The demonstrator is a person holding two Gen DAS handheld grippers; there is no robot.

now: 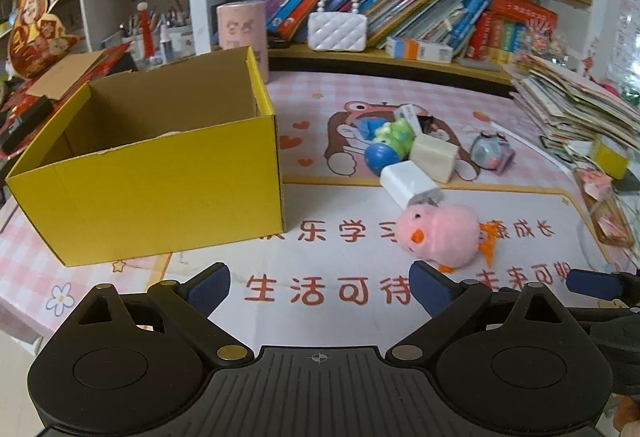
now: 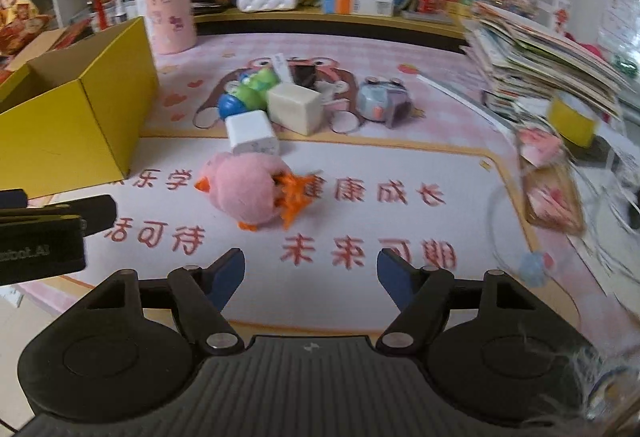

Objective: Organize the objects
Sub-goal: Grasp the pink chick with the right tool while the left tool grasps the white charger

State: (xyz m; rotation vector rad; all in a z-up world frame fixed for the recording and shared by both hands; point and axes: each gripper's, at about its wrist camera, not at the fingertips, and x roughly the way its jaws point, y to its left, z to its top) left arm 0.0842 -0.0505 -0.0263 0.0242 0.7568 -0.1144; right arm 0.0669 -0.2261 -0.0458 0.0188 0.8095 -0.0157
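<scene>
Both the left gripper point(image 1: 320, 291) and right gripper point(image 2: 310, 277) hover agape, empty, near a pink plush chick point(image 1: 442, 233). Only the left view shows inside the yellow box point(image 1: 160, 193); its floor stays hidden.

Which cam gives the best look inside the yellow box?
Left wrist. The yellow box is whole in frame, with its open top and inner walls visible; the floor is mostly hidden behind the front wall. The right wrist view shows only one corner of it, cut off at the frame's left edge.

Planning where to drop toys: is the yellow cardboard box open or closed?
Open. The yellow cardboard box has no lid across its top, its brown inside walls show, and a flap is folded back behind it.
</scene>
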